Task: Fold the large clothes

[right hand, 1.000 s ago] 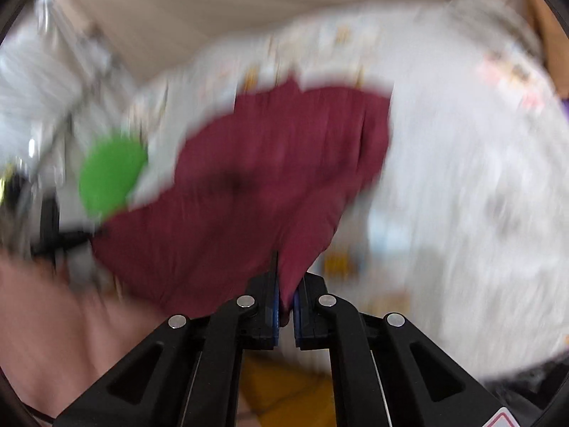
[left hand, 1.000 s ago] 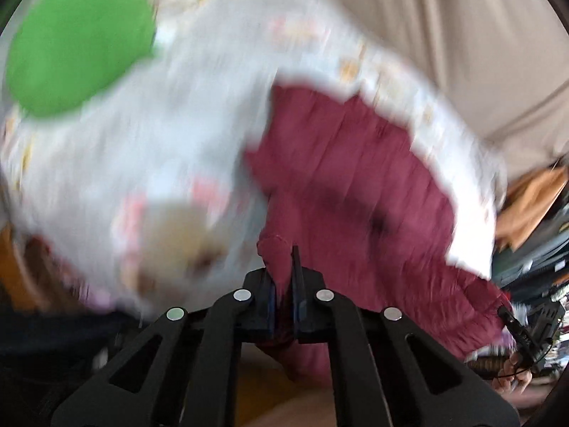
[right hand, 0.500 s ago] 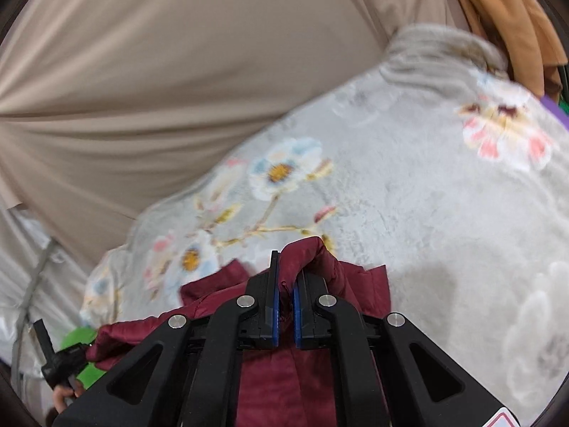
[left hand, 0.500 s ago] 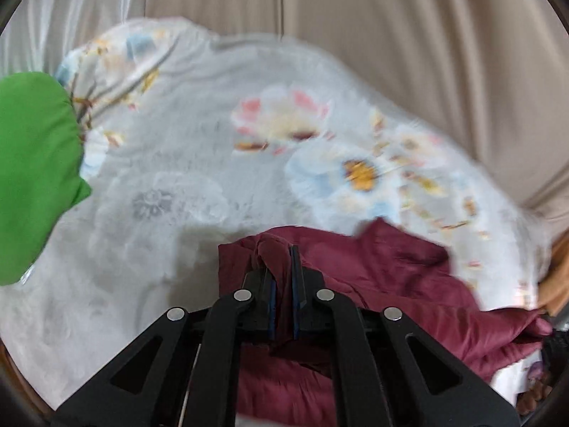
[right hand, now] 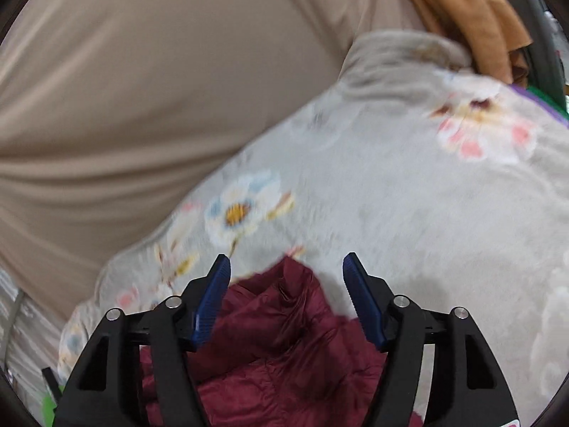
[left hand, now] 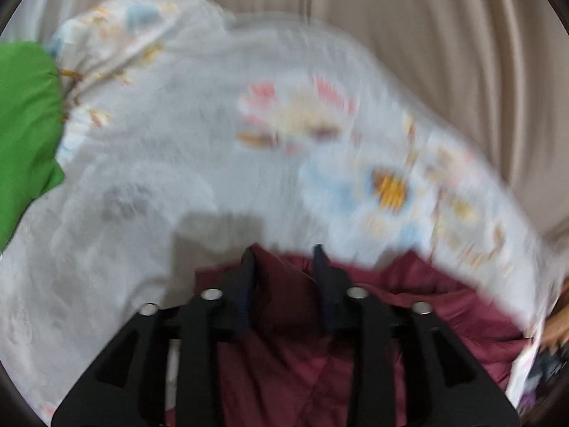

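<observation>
A beige curtain [right hand: 149, 82] fills the background. Before it spreads a pale floral blanket [left hand: 199, 149], with a green cloth [left hand: 25, 124] at its left edge. On the blanket lies the maroon quilted jacket [right hand: 277, 352], crumpled. The right gripper [right hand: 286, 267] has its fingers spread wide, and the jacket is loose between them. The left gripper [left hand: 284, 258] is also parted, with a fold of jacket between the fingers. No writing can be read.

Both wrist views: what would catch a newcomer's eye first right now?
The maroon quilted jacket bunched on the floral blanket, lying between the fingers of the open right gripper. In the left view the left gripper is open around another fold of it, with a bright green cloth at the far left edge.
</observation>
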Motion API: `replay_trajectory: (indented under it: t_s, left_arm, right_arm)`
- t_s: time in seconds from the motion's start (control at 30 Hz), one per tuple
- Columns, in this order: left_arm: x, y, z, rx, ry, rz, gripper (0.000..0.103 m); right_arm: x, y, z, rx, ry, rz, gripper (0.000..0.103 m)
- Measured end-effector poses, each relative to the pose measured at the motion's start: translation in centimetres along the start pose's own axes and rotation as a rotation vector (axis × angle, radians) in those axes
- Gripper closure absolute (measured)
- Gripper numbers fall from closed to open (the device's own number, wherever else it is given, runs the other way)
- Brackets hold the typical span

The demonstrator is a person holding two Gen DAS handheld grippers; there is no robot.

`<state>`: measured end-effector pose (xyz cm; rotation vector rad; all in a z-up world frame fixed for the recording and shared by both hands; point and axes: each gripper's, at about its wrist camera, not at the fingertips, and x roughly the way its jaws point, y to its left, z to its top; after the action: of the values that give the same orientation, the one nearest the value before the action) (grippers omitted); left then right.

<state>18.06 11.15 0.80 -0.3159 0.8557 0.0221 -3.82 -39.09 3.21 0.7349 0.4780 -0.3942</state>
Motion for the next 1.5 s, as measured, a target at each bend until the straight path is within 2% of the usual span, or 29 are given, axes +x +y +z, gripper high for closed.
replay_trajectory:
  t_s: [0.03, 0.07, 0.1, 0.13, 0.23, 0.3, 0.37, 0.47, 0.5, 0.57, 0.63, 0.7, 0.8, 0.9, 1.0, 1.1, 1.17, 1.23, 1.33, 1.37, 1.4, 1.43, 1.5]
  left_arm:
    - [-1.3, 0.3, 0.3, -0.007, -0.069, 0.030, 0.035]
    - [-3.3, 0.7, 0.7, 0.001, -0.163, 0.062, 0.029]
    - [-4.5, 1.0, 0.8, 0.018, -0.196, 0.071, 0.023]
    - [-5.0, 1.3, 0.8, 0.030, -0.184, 0.073, 0.019]
    - [-4.5, 3.4, -0.8, 0.054, -0.019, 0.053, 0.019]
    - [-3.5, 5.2, -3.9, 0.025, 0.109, 0.003, 0.019]
    - [-2.4, 6.7, -7.0, -0.009, 0.208, -0.012, 0.019]
    - [-0.9, 7.3, -10.6, -0.052, 0.334, -0.077, 0.019]
    - [-0.7, 7.2, -11.3, -0.057, 0.353, -0.095, 0.023]
    - [-0.9, 6.8, -11.9, -0.037, 0.354, -0.105, 0.042]
    - [-1.4, 6.5, -11.9, -0.021, 0.372, -0.133, 0.078]
    - [-2.3, 6.4, -11.8, 0.000, 0.376, -0.142, 0.090]
    - [-4.9, 6.2, -12.4, 0.064, 0.382, -0.146, 0.094]
    - [-7.8, 6.6, -14.8, 0.143, 0.432, -0.129, 0.095]
    - [-10.2, 8.1, -19.2, 0.184, 0.529, -0.105, 0.095]
    - [-11.2, 9.6, -23.2, 0.176, 0.625, -0.076, 0.094]
    - [-11.8, 10.3, -25.3, 0.182, 0.651, -0.064, 0.093]
    - [-12.4, 10.6, -25.5, 0.166, 0.629, -0.073, 0.089]
    - [-15.2, 11.0, -22.7, 0.106, 0.497, -0.098, 0.083]
    - [-16.5, 10.7, -20.8, 0.094, 0.419, -0.110, 0.081]
    - [-17.5, 10.3, -19.1, 0.094, 0.345, -0.111, 0.070]
    - [-18.2, 9.9, -17.4, 0.097, 0.271, -0.112, 0.051]
    - [-18.4, 9.3, -15.5, 0.096, 0.200, -0.125, 0.032]
  right_arm:
    - [-0.9, -0.2, 0.0, -0.035, 0.018, -0.011, 0.037]
    - [-1.3, -0.4, -0.1, -0.059, 0.032, -0.019, 0.037]
    - [-1.8, -0.5, -0.5, -0.098, 0.056, -0.032, 0.037]
    - [-2.5, -0.7, -1.5, -0.163, 0.093, -0.055, 0.037]
    - [-4.0, -2.0, -4.4, -0.249, 0.166, -0.097, 0.037]
    - [-4.2, -3.4, -6.3, -0.242, 0.224, -0.093, 0.037]
    - [-3.8, -4.3, -8.0, -0.231, 0.285, -0.089, 0.037]
    - [-2.4, -4.5, -9.8, -0.233, 0.372, -0.076, 0.037]
    - [-2.0, -4.2, -10.3, -0.241, 0.395, -0.070, 0.037]
    - [-1.2, -3.3, -11.1, -0.280, 0.427, -0.081, 0.050]
    - [-1.4, -2.8, -11.1, -0.283, 0.438, -0.082, 0.091]
    - [-2.5, -3.1, -10.6, -0.237, 0.438, -0.048, 0.098]
    - [-5.0, -3.8, -10.2, -0.222, 0.437, -0.017, 0.101]
    - [-8.3, -5.2, -11.0, -0.253, 0.473, -0.031, 0.101]
    - [-11.5, -7.6, -13.4, -0.299, 0.553, -0.089, 0.101]
    - [-13.9, -10.6, -16.7, -0.307, 0.650, -0.164, 0.101]
    - [-14.5, -11.6, -18.3, -0.324, 0.689, -0.196, 0.101]
    - [-14.8, -11.9, -19.2, -0.349, 0.710, -0.211, 0.098]
    - [-15.7, -11.1, -16.9, -0.312, 0.632, -0.196, 0.087]
    - [-16.0, -10.7, -15.6, -0.297, 0.591, -0.179, 0.085]
    - [-16.2, -10.2, -14.3, -0.287, 0.545, -0.165, 0.072]
    - [-16.4, -9.4, -12.5, -0.281, 0.474, -0.150, 0.053]
    - [-15.9, -8.5, -10.2, -0.268, 0.400, -0.113, 0.040]
